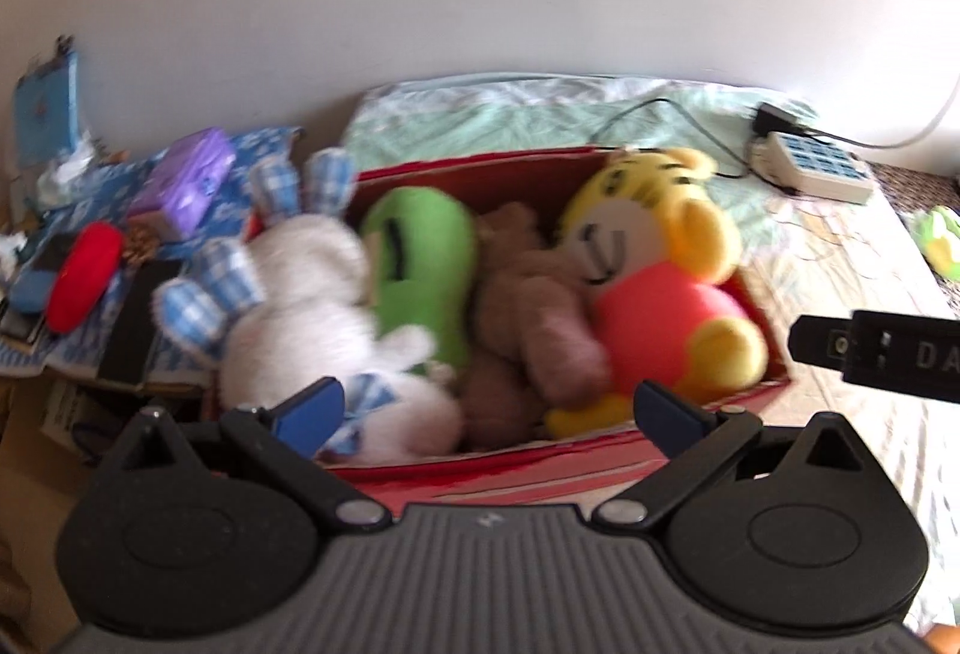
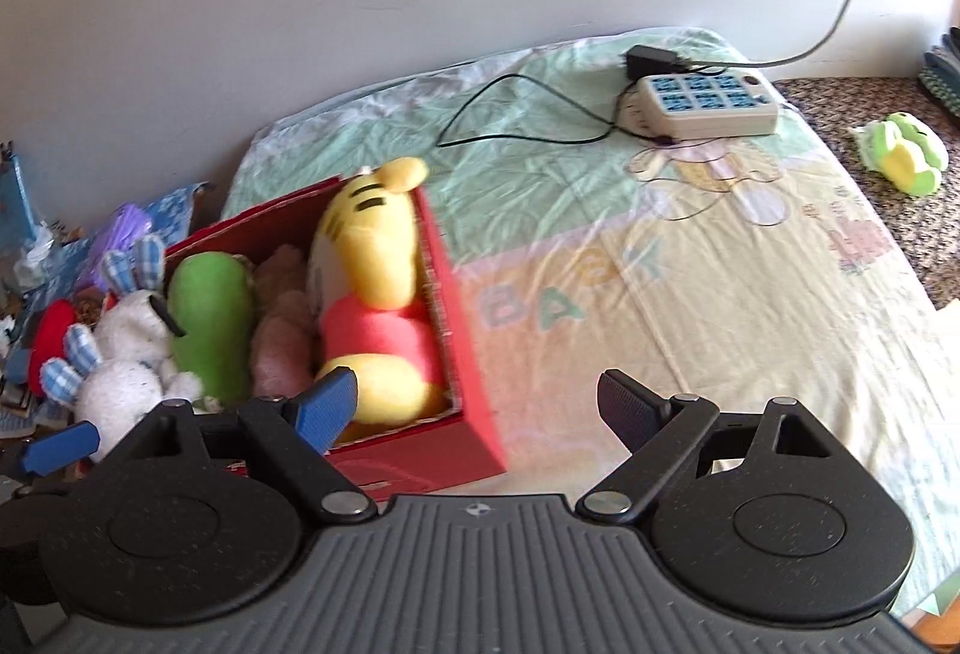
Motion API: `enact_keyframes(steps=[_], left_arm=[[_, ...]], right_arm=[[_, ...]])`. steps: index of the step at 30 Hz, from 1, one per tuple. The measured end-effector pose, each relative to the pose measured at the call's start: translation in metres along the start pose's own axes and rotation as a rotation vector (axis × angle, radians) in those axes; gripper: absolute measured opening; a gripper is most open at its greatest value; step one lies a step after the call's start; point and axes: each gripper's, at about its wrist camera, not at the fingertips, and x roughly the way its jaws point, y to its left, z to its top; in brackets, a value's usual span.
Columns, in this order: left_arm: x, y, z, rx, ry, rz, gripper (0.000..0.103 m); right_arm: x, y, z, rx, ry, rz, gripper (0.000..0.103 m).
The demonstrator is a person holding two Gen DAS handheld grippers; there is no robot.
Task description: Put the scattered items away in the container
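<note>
A red cardboard box (image 1: 774,384) (image 2: 474,354) sits on the bed. It holds a white rabbit plush with blue checked ears (image 1: 312,288) (image 2: 120,366), a green plush (image 1: 420,258) (image 2: 207,318), a brown plush (image 1: 528,306) (image 2: 279,336) and a yellow tiger plush in a pink top (image 1: 654,270) (image 2: 372,282). My left gripper (image 1: 489,411) is open and empty just in front of the box. My right gripper (image 2: 477,408) is open and empty at the box's near right corner. A small green and yellow plush (image 2: 903,159) (image 1: 936,240) lies far right on the bed.
A white power strip (image 1: 819,168) (image 2: 702,105) with a black adapter and cable lies at the far side of the bed. Left of the box are cluttered things: a purple pack (image 1: 186,183), a red pouch (image 1: 84,273) and blue patterned cloth (image 1: 252,156). A white wall stands behind.
</note>
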Motion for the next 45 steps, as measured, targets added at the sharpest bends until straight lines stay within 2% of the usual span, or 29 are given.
enact_keyframes(steps=[6,15,25,33,45], left_arm=[[0.001,-0.029,-0.003,0.028,0.025,-0.035,0.102],[0.002,-0.063,-0.010,0.032,0.065,-0.030,0.102],[0.000,-0.072,-0.019,-0.007,0.090,0.009,0.102],[-0.004,-0.048,-0.025,-0.069,0.090,0.086,0.102],[-0.016,0.032,-0.017,-0.175,0.044,0.190,0.102]], right_arm=[[-0.006,-0.023,-0.003,-0.003,-0.016,-0.055,0.089],[-0.008,-0.049,-0.005,-0.026,0.011,-0.051,0.087],[-0.002,-0.057,-0.003,-0.063,0.041,-0.012,0.087],[-0.003,-0.043,-0.001,-0.080,0.028,0.077,0.086],[-0.013,0.014,-0.001,-0.164,-0.008,0.146,0.085]])
